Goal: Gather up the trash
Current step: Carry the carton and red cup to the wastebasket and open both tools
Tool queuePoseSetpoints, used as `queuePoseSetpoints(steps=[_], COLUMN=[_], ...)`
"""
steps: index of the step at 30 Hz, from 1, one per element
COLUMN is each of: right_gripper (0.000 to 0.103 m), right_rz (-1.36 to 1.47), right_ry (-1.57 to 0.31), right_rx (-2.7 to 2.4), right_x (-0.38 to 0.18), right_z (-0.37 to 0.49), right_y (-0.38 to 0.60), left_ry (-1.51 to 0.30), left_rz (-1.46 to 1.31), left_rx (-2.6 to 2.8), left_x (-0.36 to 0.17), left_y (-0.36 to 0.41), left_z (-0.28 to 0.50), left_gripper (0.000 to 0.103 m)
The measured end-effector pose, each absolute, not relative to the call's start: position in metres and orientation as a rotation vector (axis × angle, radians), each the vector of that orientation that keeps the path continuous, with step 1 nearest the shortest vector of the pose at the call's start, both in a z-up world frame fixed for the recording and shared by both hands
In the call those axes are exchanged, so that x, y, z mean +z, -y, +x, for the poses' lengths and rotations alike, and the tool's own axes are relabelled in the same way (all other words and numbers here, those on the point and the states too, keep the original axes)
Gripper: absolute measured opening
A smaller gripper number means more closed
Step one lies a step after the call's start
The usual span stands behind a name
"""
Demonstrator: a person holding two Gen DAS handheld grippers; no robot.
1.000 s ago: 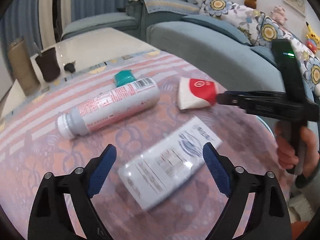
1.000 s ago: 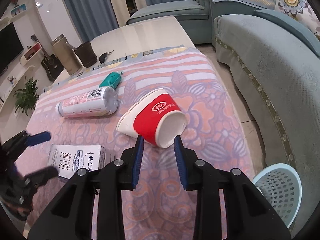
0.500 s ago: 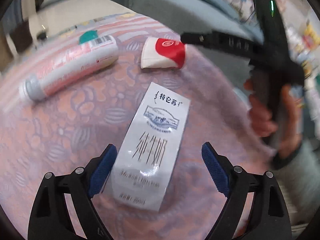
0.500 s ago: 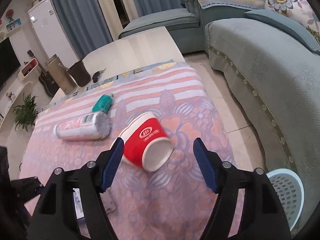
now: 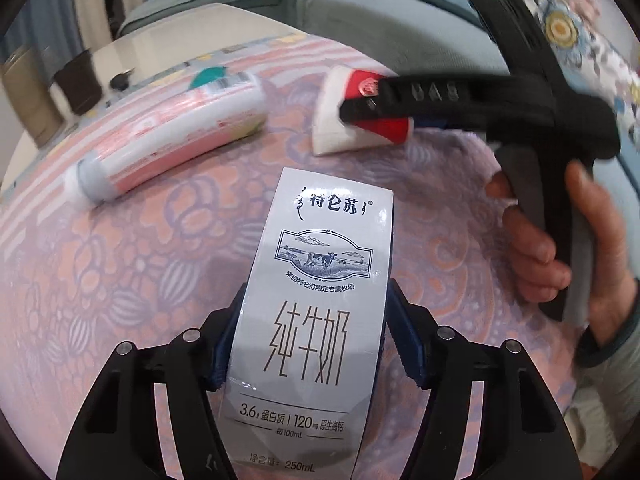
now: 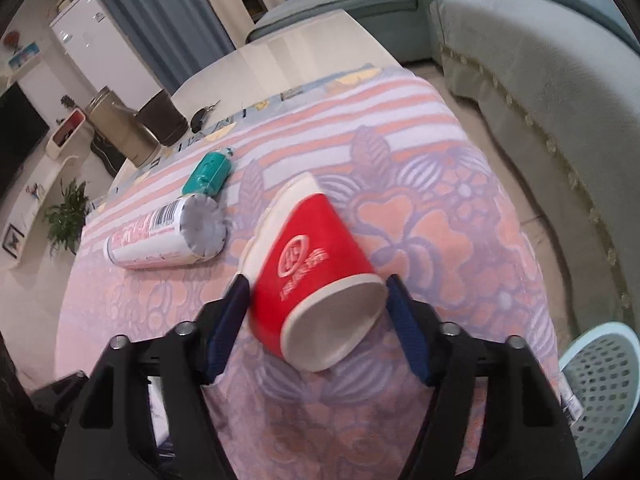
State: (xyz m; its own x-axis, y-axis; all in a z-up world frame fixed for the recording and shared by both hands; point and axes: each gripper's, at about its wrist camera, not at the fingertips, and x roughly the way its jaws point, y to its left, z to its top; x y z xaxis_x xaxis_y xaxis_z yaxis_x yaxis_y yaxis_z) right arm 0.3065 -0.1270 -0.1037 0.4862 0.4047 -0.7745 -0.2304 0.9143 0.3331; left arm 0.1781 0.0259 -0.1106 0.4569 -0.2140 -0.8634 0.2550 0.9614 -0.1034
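Four pieces of trash lie on my pink floral-clothed surface (image 6: 460, 216): one grey milk carton (image 5: 320, 312), one red paper cup (image 6: 316, 280), one white spray can (image 6: 160, 236), one teal packet (image 6: 208, 172). My left claw (image 5: 314, 340) is closing around the carton. My right claw (image 6: 316, 328) is closing around the cup, beside the can. One pale blue basket (image 6: 600, 384) stands on the floor.

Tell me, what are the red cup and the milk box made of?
Red cup: probably paper, matte red outside, plain white inside, with a thin rolled rim.
Milk box: likely coated carton board; its printed grey face is smooth and faintly shiny, with sharply folded edges. Can't be certain from looks alone.
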Motion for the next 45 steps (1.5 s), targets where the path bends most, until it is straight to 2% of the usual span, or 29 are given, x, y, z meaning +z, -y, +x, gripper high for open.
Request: queuePoseSetpoints(steps=[3,5,14,20,26,35,45], right_gripper=[0.057,0.050,0.049,0.049,0.049,0.050,0.050], right_rz=[0.156,0.148,0.105,0.128,0.149,0.268,0.457], right_ry=[-0.959,-0.930,-0.783,-0.678,-0.646,-0.690,-0.842], right_rx=[0.392,0.398,0.342,0.256,0.140,-0.079,-0.215], right_x=[-0.100,-0.091,-0.029,0.014,0.025,-0.011,-0.095], right_z=[0.296,0.286,0.231,0.188,0.155,0.120,0.102], right_y=[0.120,0.121,0.148,0.203,0.270,0.377,0.443], left_ry=[-1.025,-0.990,-0.859,-0.772,-0.736,-0.793,-0.923], left_rz=[0.007,-0.029,-0.082,-0.028,-0.017,-0.025,-0.008], left_rx=[-0.269,-0.265,-0.316,-0.382,-0.498,-0.639,-0.741], left_x=[-0.101,-0.092,-0.040,0.001,0.016,-0.016,-0.077], left_y=[-0.033,-0.040,-0.020,0.030,0.096,0.187,0.255], left_z=[0.171,0.165,0.152,0.155,0.162,0.190,0.207], left_gripper=[0.062,0.062,0.062,0.062,0.062,0.062,0.063])
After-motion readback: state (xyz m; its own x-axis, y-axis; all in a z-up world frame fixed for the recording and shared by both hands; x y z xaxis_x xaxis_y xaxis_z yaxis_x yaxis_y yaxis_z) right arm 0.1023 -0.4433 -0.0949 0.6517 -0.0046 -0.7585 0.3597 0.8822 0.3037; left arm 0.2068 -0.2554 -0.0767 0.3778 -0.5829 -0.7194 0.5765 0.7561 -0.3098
